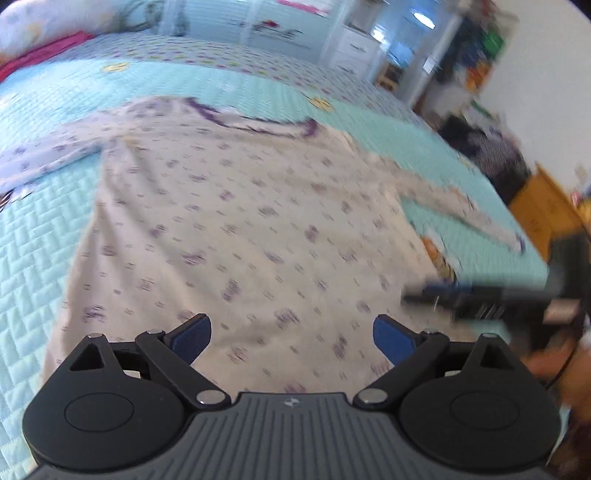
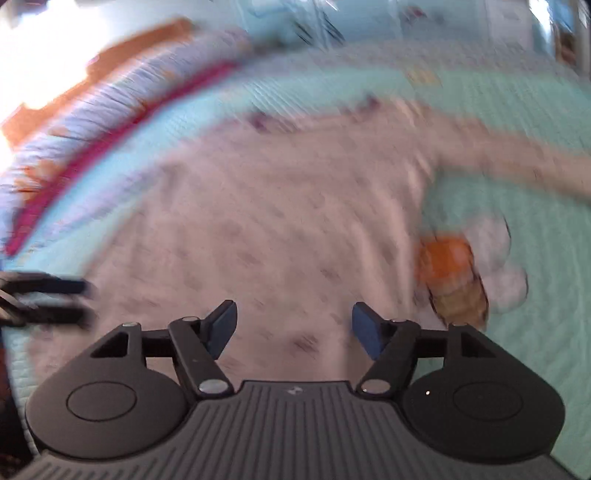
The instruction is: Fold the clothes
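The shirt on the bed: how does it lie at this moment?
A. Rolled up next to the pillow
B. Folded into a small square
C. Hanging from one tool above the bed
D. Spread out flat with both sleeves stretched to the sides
D: the shirt lies open on the bed cover, one sleeve going to each side, and both tools are empty above its lower part.

bed, teal quilt | on it: pyjama top flat, pillow
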Motion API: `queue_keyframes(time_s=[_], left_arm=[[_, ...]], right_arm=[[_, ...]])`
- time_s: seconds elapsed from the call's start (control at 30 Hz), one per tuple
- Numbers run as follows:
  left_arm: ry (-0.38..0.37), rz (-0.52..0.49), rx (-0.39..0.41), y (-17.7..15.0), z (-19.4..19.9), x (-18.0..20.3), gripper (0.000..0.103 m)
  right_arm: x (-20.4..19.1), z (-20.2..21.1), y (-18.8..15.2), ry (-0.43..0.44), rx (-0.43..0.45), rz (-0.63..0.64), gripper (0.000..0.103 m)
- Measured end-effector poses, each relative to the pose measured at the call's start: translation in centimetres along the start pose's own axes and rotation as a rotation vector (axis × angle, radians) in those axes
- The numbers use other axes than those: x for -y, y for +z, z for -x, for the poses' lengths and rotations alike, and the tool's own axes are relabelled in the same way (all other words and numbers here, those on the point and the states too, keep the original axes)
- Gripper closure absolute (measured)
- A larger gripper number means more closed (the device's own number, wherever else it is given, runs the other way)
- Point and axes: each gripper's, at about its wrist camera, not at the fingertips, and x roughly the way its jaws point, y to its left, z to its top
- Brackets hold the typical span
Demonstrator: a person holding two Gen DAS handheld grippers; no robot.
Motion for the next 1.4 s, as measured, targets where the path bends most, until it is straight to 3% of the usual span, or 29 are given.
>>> queue_keyframes(time_s=[0.1,0.23,0.37,0.57,0.67,0.8,0.97,1.07,1.17,1.27,1.33,1.4], left_arm=[[0.025,0.134,0.041,0.9,0.8,-3.2,0.006],[0.109,0.243,0.099,2.0,1.6,-6.4,0.006],[0.166,0.292,0.144,3.0,2.3,-8.3,0.006],[0.12,0.288,0.137,3.7,1.9,-9.4,0.007],[0.105,0.323,0.156,4.3,1.9,-10.7,0.007],[0.131,0.398,0.162,4.9,1.9,-13.3,0.007],[0.146,0.372,0.052,3.6,0.5,-13.3,0.013],[0.153,0.293,0.087,2.8,1.9,-11.0,0.015],[0.086,0.175,0.096,2.4,2.7,-7.7,0.014],[0.051,0.058,0.021,1.0,1.2,-4.8,0.014],[0.061,0.083,-0.063,-0.2,-0.4,-4.8,0.014],[0.068,0.118,-0.093,-1.5,-1.0,-5.4,0.014]], right_arm=[[0.2,-0.5,-0.1,-0.023,-0.008,-0.04,0.034],[-2.0,-0.4,0.8,0.03,0.003,-0.053,0.034],[-5.8,-1.7,2.2,0.109,0.007,0.001,0.033],[-8.2,-5.9,3.1,0.305,-0.076,-0.108,0.033],[-7.8,-6.2,1.8,0.329,-0.064,-0.185,0.033],[-8.4,-5.2,-0.4,0.455,-0.041,-0.216,0.033],[-10.5,-5.3,-2.8,0.413,-0.041,-0.123,0.032],[-11.3,-4.1,-2.3,0.405,-0.037,-0.124,0.032],[-11.6,-1.7,-2.4,0.324,0.027,-0.051,0.032],[-11.3,0.5,-2.8,0.218,0.077,-0.002,0.032],[-10.4,0.8,-3.1,0.149,0.079,0.014,0.025],[-9.5,1.1,-3.7,0.101,0.077,0.018,0.019]])
